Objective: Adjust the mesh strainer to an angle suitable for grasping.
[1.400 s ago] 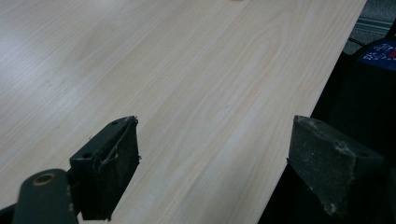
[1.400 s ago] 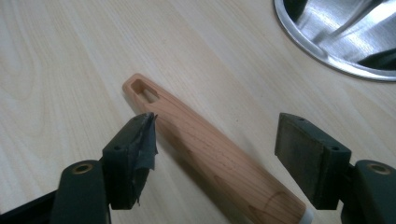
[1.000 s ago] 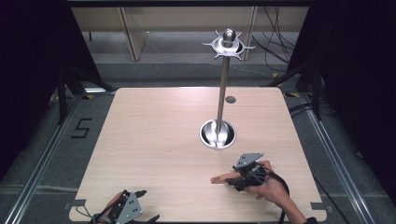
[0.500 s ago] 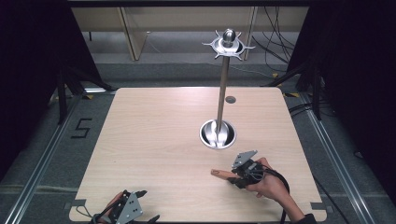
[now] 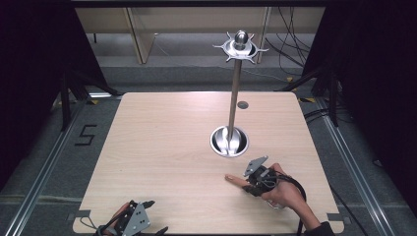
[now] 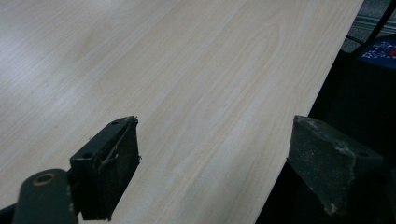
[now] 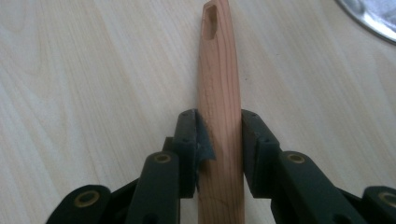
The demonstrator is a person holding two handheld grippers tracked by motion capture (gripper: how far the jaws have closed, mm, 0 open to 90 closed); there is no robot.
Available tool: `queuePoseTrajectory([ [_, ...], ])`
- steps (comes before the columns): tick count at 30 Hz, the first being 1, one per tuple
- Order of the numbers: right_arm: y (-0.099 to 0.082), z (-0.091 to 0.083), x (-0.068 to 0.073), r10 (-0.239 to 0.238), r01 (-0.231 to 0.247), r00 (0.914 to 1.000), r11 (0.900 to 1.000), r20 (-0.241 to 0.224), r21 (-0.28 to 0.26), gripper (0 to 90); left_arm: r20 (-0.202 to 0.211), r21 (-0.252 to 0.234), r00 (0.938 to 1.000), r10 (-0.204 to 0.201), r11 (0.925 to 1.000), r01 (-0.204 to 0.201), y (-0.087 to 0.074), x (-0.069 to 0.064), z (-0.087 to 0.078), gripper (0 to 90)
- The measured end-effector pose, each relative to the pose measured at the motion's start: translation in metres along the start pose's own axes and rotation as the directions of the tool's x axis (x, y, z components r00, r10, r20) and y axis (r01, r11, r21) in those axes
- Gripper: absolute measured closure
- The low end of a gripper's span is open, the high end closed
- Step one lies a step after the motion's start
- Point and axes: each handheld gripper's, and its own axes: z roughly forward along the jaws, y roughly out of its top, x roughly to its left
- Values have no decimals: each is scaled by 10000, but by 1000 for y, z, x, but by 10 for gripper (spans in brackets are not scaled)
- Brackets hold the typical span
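Wooden handle (image 7: 219, 98): you've got it clamped in your right gripper (image 7: 218, 154), jaws closed on both its sides, approx mid-length. Its far end has a slot-shaped hole and sticks out past the jaw tips, low over the table (image 5: 162, 142). In the high view that handle (image 5: 235, 180) pokes left from your right gripper (image 5: 256, 179), near the front-right part of the tabletop, w/ your right hand (image 5: 282, 192) wrapped round the gripper body.

Just beyond it stands a metal stand (image 5: 231, 113): round shiny base on the table, thin upright pole, pronged disc w/ a ball on top. Base and handle are near but apart. A small dark disc (image 5: 243, 104) lies on the table behind the pole.

Your left gripper (image 5: 132, 220) sits at the table's front-left edge. In its own view the left gripper (image 6: 212, 158) has jaws wide apart, nothing between them but bare tabletop and the table's edge.
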Motion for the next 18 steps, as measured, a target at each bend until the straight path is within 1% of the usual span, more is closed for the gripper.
queuePoseTrajectory([
  [2, -1, -2, -3, -182, 179, 9998, 9991, -57, -397, 711, -94, -54, 10000, 23, 10000, -23, 0, 0, 0, 157],
  [3, -1, -2, -3, -182, 179, 9998, 9991, -57, -397, 711, -94, -54, 10000, 23, 10000, -23, 0, 0, 0, 157],
  [4, -3, -7, -4, 169, -163, 9998, 9972, 71, -725, 713, -71, -164, 9999, -108, 9998, 107, 0, -1, 1, 157],
  [5, -3, -8, -5, 277, -284, 9996, 9955, -91, -900, 713, -64, -158, 9999, -113, 9998, 112, 0, -1, 1, 157],
  [6, -4, -10, -5, 400, -407, 9992, 9932, -84, -1087, 713, -64, -158, 9999, -113, 9998, 112, 0, -1, 1, 157],
  [7, -5, -13, -6, 676, -687, 9976, 9900, -132, -1230, 713, -159, -59, 9999, 37, 10000, -38, 0, 0, 0, 157],
  [8, -6, -16, -8, 788, -801, 9968, 9888, -153, -1259, 713, -187, -57, 9998, 45, 10000, -46, 0, -1, 0, 157],
  [10, -8, -20, -10, 1143, -1193, 9926, 9807, -408, -1548, 714, -266, -14, 9996, 112, 9999, -112, 0, 0, 0, 157],
  [11, -9, -21, -12, 1239, -1298, 9913, 9763, -448, -1729, 714, -266, -14, 9996, 112, 9999, -112, 0, 0, 0, 157],
  [12, -10, -21, -14, 1193, -1281, 9912, 9731, -566, -1916, 714, -284, -31, 9995, 136, 9999, -137, 0, 0, 0, 157],
  [13, -11, -24, -15, 1243, -1381, 9892, 9681, -778, -2090, 714, -170, -97, 9998, 54, 9999, -56, 0, -1, 0, 157],
  [14, -12, -26, -16, 1255, -1441, 9877, 9624, -933, -2305, 714, -141, -81, 9999, 55, 10000, -56, 0, 0, 0, 157],
  [15, -12, -29, -18, 1215, -1434, 9867, 9634, -1079, -2267, 714, -256, -68, 9997, 52, 10000, -53, 0, 0, 0, 157],
  [16, -12, -31, -19, 1209, -1466, 9855, 9602, -1194, -2379, 714, -162, -101, 9999, 28, 9999, -29, 0, 0, 0, 157],
  [17, -12, -32, -20, 1169, -1425, 9867, 9564, -1130, -2550, 714, -113, -103, 9999, -25, 9999, 24, 0, 0, 1, 157],
  [18, -12, -35, -20, 1290, -1561, 9846, 9528, -1182, -2605, 714, -165, -33, 9999, 45, 10000, -45, 0, 0, 0, 157],
])
